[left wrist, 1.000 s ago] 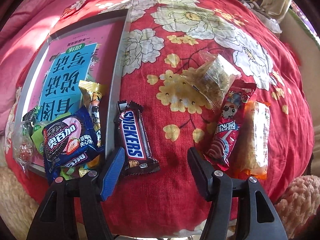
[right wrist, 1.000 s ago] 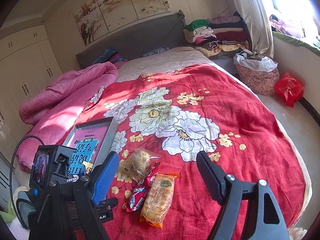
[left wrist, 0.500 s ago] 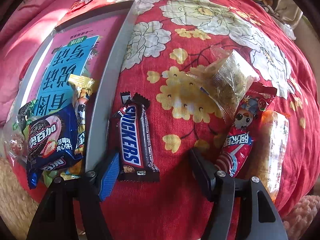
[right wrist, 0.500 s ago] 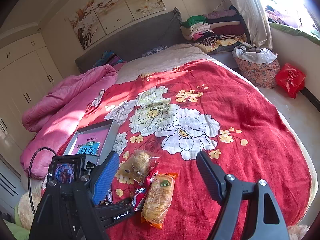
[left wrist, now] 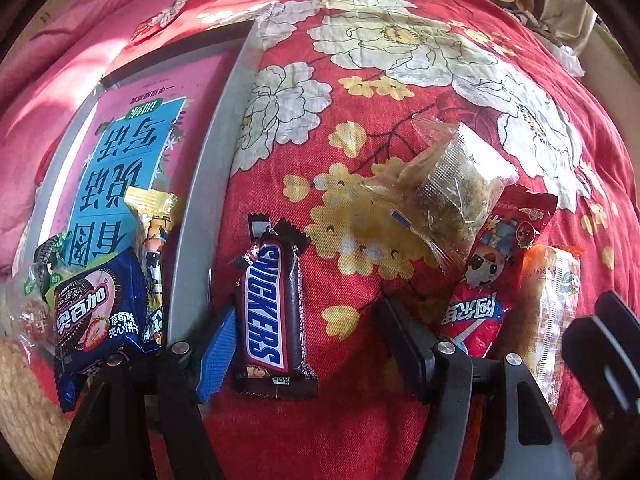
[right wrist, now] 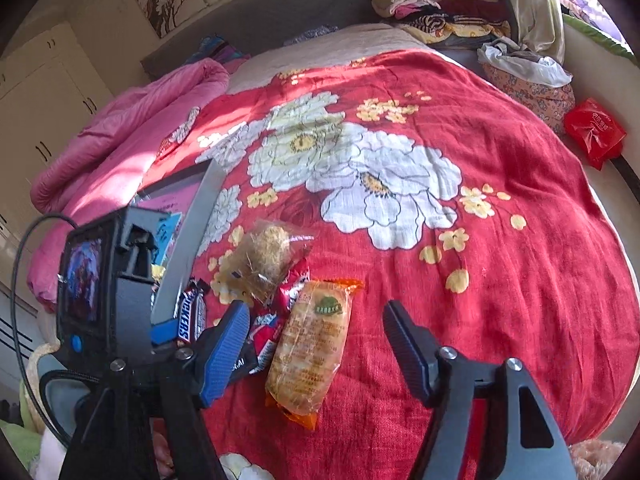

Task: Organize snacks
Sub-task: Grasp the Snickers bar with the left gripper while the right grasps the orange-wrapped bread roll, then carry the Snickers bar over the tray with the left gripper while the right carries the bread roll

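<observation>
A Snickers bar (left wrist: 272, 312) lies on the red flowered bedspread, just right of the grey tray's rim (left wrist: 200, 200). My left gripper (left wrist: 308, 344) straddles it with jaws opening; the blue finger (left wrist: 218, 352) is beside the bar and the black one stands apart. My right gripper (right wrist: 316, 344) hangs over an orange bread pack (right wrist: 312, 344) with jaws closing, and neither pad touches the pack. A red snack pack (right wrist: 280, 308) and a clear bag (right wrist: 268, 256) lie just left of the bread pack. In the tray are a blue Oreo pack (left wrist: 96, 312) and a gold-wrapped candy (left wrist: 154, 240).
A pink quilt (right wrist: 120, 128) is bunched at the bed's left side. Folded clothes (right wrist: 432, 4) are stacked at the headboard, and a red plastic bag (right wrist: 592, 132) sits off the bed's right side. The bed's front edge is close below both grippers.
The left gripper moved closer to the Snickers bar and its jaws widened. The right gripper dropped and tilted down over the bread pack, and its jaws narrowed.
</observation>
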The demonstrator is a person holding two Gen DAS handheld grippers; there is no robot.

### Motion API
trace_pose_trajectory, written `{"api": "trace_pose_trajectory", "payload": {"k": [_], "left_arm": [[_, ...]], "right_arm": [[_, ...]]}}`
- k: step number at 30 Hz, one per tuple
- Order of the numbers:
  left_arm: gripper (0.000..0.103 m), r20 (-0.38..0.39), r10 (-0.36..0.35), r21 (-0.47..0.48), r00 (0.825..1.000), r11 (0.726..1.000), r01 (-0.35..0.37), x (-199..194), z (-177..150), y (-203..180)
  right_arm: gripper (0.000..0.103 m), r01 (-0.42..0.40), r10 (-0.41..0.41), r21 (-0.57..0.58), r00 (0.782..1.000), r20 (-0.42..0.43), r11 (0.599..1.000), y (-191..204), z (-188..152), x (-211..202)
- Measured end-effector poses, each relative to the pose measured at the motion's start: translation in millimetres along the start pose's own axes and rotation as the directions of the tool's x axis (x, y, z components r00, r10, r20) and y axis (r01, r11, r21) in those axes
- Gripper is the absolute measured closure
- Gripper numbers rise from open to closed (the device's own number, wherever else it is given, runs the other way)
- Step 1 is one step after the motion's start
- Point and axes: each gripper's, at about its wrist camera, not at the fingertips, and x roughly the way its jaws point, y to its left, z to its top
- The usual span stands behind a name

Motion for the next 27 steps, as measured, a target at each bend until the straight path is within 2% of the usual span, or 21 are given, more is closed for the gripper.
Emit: {"api": "trace_pose_trajectory", "payload": {"k": [6, 10, 14, 20, 21, 23, 25, 27], "left_arm": [[0.032, 0.021, -0.03, 0.018, 0.999, 0.999, 0.029, -2.5, 4.2, 2.7], [0.034, 0.038, -0.034, 0.032, 0.999, 0.999, 0.033, -3.1, 4.5, 4.7], [0.04, 0.049, -0.051, 0.049, 0.997, 0.998, 0.049, -1.1, 7.1, 1.2], [0.051, 0.065, -0.11, 0.054, 0.992, 0.993, 0.106, -6.2, 2.0, 9.3], [0.056, 0.071, -0.126, 0.049, 0.99, 0.991, 0.122, -7.6, 1.2, 13.1], [0.063, 0.082, -0.169, 0.033, 0.982, 0.985, 0.167, -10.1, 0.3, 22.2], [0.072, 0.084, -0.211, 0.021, 0.974, 0.977, 0.21, -11.7, 0.1, 31.2], [0.073, 0.087, -0.254, 0.019, 0.963, 0.967, 0.253, -13.0, 0.2, 36.7]], "right_arm": [[0.053, 0.022, -0.024, -0.041, 0.999, -0.047, 0.999, 4.0, -2.8, 16.0], [0.058, -0.011, 0.01, -0.011, 0.996, -0.092, 1.0, -2.4, -0.7, 29.4], [0.061, -0.016, 0.013, -0.029, 0.995, -0.099, 0.999, -1.8, 0.4, 34.9], [0.067, -0.067, 0.068, 0.015, 0.995, -0.079, 0.998, -7.2, 2.1, 30.4], [0.069, -0.079, 0.081, 0.028, 0.994, -0.072, 0.996, -9.1, 2.6, 28.9], [0.075, -0.096, 0.099, 0.051, 0.993, -0.057, 0.994, -12.7, 3.1, 25.1], [0.076, -0.105, 0.108, 0.059, 0.993, -0.049, 0.993, -13.9, 3.7, 22.4], [0.076, -0.109, 0.112, 0.055, 0.992, -0.06, 0.993, -12.4, 3.1, 23.3]]}}
